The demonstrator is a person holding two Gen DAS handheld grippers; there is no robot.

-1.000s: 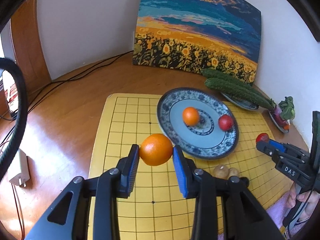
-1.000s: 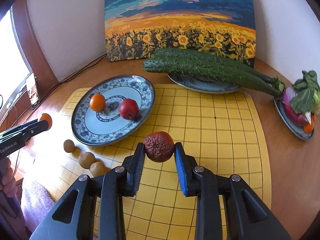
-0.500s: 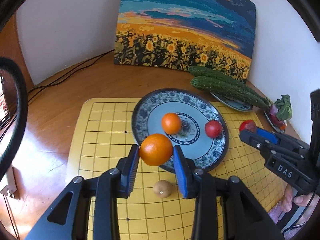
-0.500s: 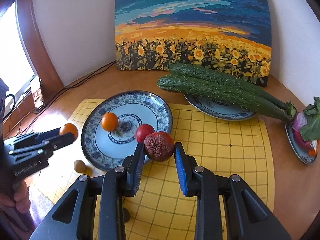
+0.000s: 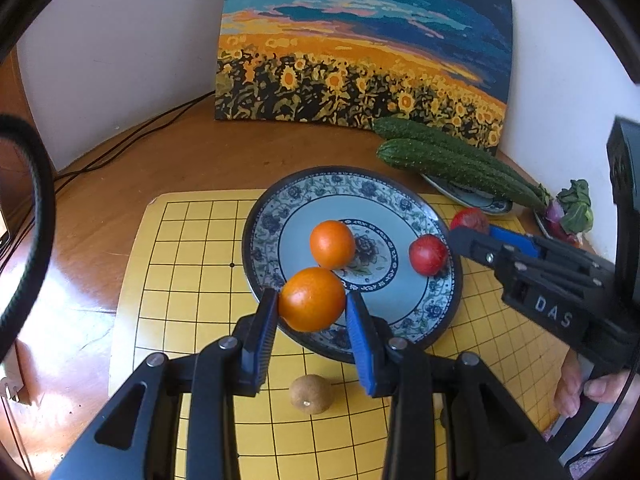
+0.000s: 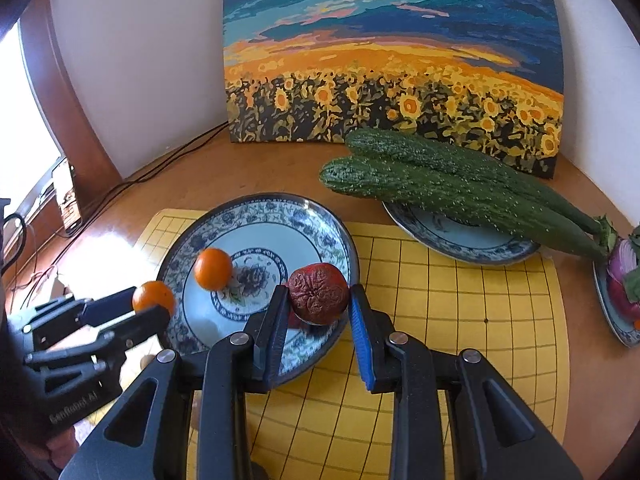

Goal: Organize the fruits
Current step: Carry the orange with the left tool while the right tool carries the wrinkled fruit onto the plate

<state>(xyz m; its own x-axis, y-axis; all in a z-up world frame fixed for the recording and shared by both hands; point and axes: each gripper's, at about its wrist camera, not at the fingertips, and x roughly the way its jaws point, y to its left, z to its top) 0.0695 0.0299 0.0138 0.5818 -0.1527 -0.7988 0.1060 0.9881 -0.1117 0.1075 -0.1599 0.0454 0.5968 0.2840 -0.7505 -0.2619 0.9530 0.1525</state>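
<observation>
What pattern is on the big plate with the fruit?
Blue and white flowers and vines on the plate, clearest in the right wrist view.

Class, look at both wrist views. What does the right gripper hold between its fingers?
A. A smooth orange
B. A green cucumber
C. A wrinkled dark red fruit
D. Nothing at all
C: the right gripper is shut on the wrinkled dark red fruit, above the rim of the blue patterned plate.

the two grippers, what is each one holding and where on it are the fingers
The left gripper holds an orange, its fingers pressing opposite sides. The right gripper holds a wrinkled dark red fruit, likewise by its two sides.
</observation>
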